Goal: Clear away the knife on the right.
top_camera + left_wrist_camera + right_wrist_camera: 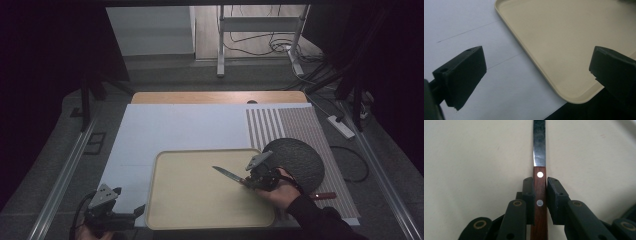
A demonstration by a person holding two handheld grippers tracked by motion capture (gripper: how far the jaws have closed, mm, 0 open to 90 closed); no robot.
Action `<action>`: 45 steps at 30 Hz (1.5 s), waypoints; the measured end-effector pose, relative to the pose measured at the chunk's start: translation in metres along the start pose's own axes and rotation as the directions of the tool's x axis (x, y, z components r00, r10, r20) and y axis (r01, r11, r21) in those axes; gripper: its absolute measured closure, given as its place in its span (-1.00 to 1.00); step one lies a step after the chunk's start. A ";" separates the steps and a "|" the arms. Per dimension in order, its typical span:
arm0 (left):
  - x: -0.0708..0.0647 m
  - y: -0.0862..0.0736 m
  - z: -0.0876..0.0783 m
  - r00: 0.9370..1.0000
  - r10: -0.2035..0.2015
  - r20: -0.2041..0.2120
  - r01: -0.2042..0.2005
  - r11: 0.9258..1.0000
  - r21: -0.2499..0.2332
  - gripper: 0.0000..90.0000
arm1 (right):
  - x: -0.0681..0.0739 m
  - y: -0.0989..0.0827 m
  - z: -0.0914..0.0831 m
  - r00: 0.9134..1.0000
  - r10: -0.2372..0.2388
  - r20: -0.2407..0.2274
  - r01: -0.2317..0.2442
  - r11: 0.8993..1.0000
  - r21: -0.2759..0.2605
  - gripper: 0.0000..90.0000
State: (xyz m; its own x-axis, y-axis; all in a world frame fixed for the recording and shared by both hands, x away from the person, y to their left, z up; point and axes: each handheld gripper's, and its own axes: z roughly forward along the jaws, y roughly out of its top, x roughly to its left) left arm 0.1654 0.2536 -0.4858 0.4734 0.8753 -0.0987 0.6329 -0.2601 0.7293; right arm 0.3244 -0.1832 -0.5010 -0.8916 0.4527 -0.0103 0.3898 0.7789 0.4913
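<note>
My right gripper [540, 195] pinches a knife [539, 157] by its wooden handle, blade pointing left over the beige tray [200, 210], beside a dark round mat [300, 160]. My left gripper [536, 75] hangs with jaws spread wide at the tray's near-left corner, holding nothing.
</note>
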 end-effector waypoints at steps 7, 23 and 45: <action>0.000 0.000 0.000 1.000 0.000 -0.001 0.000 1.000 0.001 -0.98 | 0.001 0.004 -0.005 0.999 -0.022 0.047 0.022 1.000 -0.013 0.34; 0.000 0.000 0.001 1.000 0.005 -0.003 -0.005 1.000 0.006 -0.98 | 0.016 0.040 0.027 0.991 -0.125 -0.046 0.125 0.992 0.007 1.00; -0.002 0.000 0.000 1.000 0.014 -0.007 -0.014 1.000 0.006 -0.98 | -0.024 0.010 0.007 0.999 0.052 -0.007 -0.051 0.998 0.019 1.00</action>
State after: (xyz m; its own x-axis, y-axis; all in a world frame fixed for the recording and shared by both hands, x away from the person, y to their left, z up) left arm 0.1650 0.2520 -0.4857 0.4784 0.8741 -0.0837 0.6298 -0.2752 0.7264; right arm 0.3509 -0.1834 -0.5022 -0.8719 0.4892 0.0213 0.4396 0.7628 0.4743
